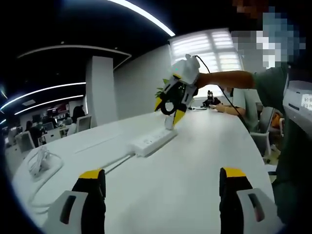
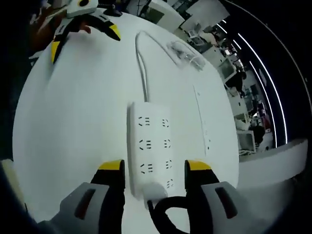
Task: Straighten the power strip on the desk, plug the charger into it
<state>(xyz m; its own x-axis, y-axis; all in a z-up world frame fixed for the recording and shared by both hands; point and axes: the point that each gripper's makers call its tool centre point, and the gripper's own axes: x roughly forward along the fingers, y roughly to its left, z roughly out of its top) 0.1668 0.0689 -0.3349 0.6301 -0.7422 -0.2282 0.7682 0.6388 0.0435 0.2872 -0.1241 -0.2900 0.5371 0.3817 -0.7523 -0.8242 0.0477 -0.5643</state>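
Observation:
A white power strip (image 1: 153, 140) (image 2: 150, 146) lies on the white desk (image 1: 195, 161), and its white cord (image 2: 142, 63) runs away toward the far side. A white charger (image 2: 156, 191) (image 1: 169, 123) with a black cable (image 2: 165, 219) sits at the strip's near end socket. My right gripper (image 2: 155, 176) (image 1: 169, 110) stands open astride that end, its jaws beside the charger without touching it. My left gripper (image 1: 162, 184) (image 2: 85, 40) is open and holds nothing, a stretch back from the strip.
A clear bag with a coiled white cable (image 1: 41, 161) (image 2: 185, 52) lies near the desk's far edge. A long narrow slot (image 2: 204, 122) runs beside the strip. A person's arm (image 1: 229, 78) reaches in, and office chairs (image 1: 265, 131) stand along the desk.

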